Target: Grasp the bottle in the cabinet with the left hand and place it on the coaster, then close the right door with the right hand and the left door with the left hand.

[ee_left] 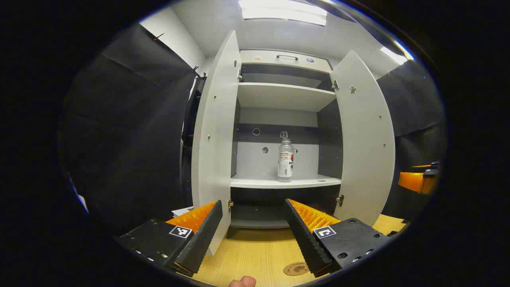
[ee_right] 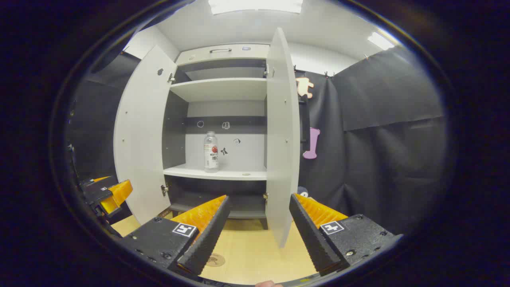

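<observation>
A pale grey cabinet (ee_left: pixel 285 95) stands on a light wood tabletop (ee_left: pixel 259 251), both doors swung wide open. Inside, on the middle shelf (ee_left: pixel 287 182), a clear plastic bottle (ee_left: pixel 285 160) w/ a white label stands upright, roughly centred, near the back wall. A small round brown coaster (ee_left: pixel 296 268) lies flat on the tabletop in front of the cabinet, well apart from the bottle.

In the left gripper view, the left gripper (ee_left: pixel 252 225) hovers low over the table, facing the cabinet, jaws spread wide w/ nothing between them. The left door (ee_left: pixel 215 131) sits just beyond its left finger; the right door (ee_left: pixel 368 135) is farther off on the other side.

In the right gripper view, the right gripper (ee_right: pixel 258 223) is likewise wide apart & empty. The right door's edge lies between its fingers, farther ahead; contact can't be told.
</observation>
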A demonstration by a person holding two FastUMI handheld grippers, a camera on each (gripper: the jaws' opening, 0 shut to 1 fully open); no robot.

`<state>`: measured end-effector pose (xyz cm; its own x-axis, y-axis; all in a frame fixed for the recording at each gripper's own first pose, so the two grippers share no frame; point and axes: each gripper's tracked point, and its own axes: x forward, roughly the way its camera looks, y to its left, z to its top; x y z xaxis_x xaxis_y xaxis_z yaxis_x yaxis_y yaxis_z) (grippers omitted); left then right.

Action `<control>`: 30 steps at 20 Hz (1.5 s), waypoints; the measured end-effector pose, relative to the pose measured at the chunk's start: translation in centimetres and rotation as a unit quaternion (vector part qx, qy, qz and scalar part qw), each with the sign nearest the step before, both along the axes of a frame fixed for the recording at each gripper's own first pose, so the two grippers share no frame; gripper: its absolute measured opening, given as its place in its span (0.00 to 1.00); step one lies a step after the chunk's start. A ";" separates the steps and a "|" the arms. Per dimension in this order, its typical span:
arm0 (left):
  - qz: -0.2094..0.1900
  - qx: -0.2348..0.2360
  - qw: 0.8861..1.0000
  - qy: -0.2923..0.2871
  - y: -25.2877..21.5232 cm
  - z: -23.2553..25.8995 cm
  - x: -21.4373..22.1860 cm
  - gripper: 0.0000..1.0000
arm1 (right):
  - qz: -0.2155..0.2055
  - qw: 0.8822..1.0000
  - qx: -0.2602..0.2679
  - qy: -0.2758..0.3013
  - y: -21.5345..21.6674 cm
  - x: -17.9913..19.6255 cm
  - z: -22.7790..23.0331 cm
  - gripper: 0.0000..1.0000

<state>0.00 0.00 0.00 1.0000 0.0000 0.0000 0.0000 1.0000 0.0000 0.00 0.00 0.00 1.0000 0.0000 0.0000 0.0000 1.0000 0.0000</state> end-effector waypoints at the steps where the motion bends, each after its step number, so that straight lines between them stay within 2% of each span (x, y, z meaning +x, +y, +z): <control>1: 0.003 0.001 1.000 -0.002 0.0 0.2 0.0 0.90 | 0.001 1.000 -0.001 0.000 0.0 0.1 -0.1 0.98; 2: 0.004 0.000 1.000 -0.002 -0.1 0.2 0.0 0.94 | 0.004 1.000 -0.002 0.002 0.1 0.2 -0.3 0.98; 4: 0.002 -0.005 1.000 -0.001 -0.4 0.3 0.1 0.94 | 0.011 1.000 -0.004 0.003 0.3 0.2 -0.4 0.98; 5: 0.001 -0.007 1.000 -0.001 -0.5 0.2 0.0 0.99 | 0.015 1.000 -0.004 0.005 0.4 0.2 -0.7 0.98; 6: 0.002 -0.006 1.000 0.001 -0.5 0.2 0.1 0.95 | 0.018 1.000 -0.005 0.007 0.5 0.2 -0.8 0.98; 7: 0.004 -0.005 1.000 0.003 -0.5 0.1 0.0 0.94 | 0.022 1.000 -0.004 0.009 0.6 0.2 -1.0 0.93; 8: 0.004 -0.006 1.000 0.003 -0.4 0.1 -0.1 0.95 | 0.025 1.000 -0.003 0.011 0.7 0.1 -1.1 0.98; 11: 0.009 -0.005 1.000 0.002 -0.1 0.3 -0.3 0.95 | 0.030 0.999 0.001 0.014 1.1 0.0 -1.4 0.98; 12: 0.010 -0.003 1.000 0.004 0.0 0.3 -0.5 0.95 | 0.030 0.999 0.000 0.014 1.1 -0.1 -1.4 0.93; 13: 0.009 -0.003 1.000 0.005 0.0 0.2 -0.6 0.95 | 0.031 0.999 -0.001 0.014 1.1 -0.2 -1.4 0.93; 14: 0.008 -0.002 1.000 0.005 0.0 0.2 -0.7 0.94 | 0.032 0.999 -0.001 0.014 1.2 -0.2 -1.4 0.98; 15: 0.006 -0.002 1.000 0.006 -0.1 0.1 -0.7 0.94 | 0.033 0.999 0.000 0.015 1.3 -0.2 -1.5 0.93; 17: 0.002 -0.002 1.000 0.003 -0.4 0.6 -0.6 0.95 | 0.035 0.999 0.003 0.020 1.4 -0.2 -1.8 0.93; 18: -0.003 -0.004 1.000 0.000 -0.6 0.7 -0.5 0.95 | 0.035 0.999 0.004 0.021 1.4 -0.3 -1.8 0.93; 19: -0.012 -0.008 1.000 -0.003 -1.1 1.1 -0.4 0.95 | 0.035 0.999 0.004 0.021 1.5 -0.4 -1.8 0.98; 22: -0.040 -0.018 0.999 -0.004 -2.5 1.6 0.4 0.95 | 0.033 0.999 -0.002 0.017 1.4 -0.5 -1.5 0.93; 26: -0.074 -0.001 0.997 -0.015 -4.1 3.2 3.5 0.95 | 0.029 0.999 -0.002 0.017 1.0 -0.8 -1.7 0.93; 28: -0.097 -0.009 0.995 -0.017 -5.4 4.1 5.3 0.94 | 0.026 0.999 -0.002 0.019 0.7 -0.9 -1.8 0.93; 29: -0.108 -0.016 0.994 -0.017 -6.2 4.5 6.2 0.94 | 0.022 1.000 -0.002 0.019 0.6 -0.9 -1.7 0.98; 30: -0.119 -0.026 0.992 -0.018 -7.0 5.0 7.2 0.94 | 0.019 1.000 -0.002 0.018 0.4 -1.0 -1.6 0.98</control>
<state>7.20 -6.99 4.95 0.9709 -0.2358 0.0411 0.2376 0.9702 -0.0475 -0.97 0.45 -1.62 0.9986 0.0380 -0.0370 -0.0381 0.9993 -0.0031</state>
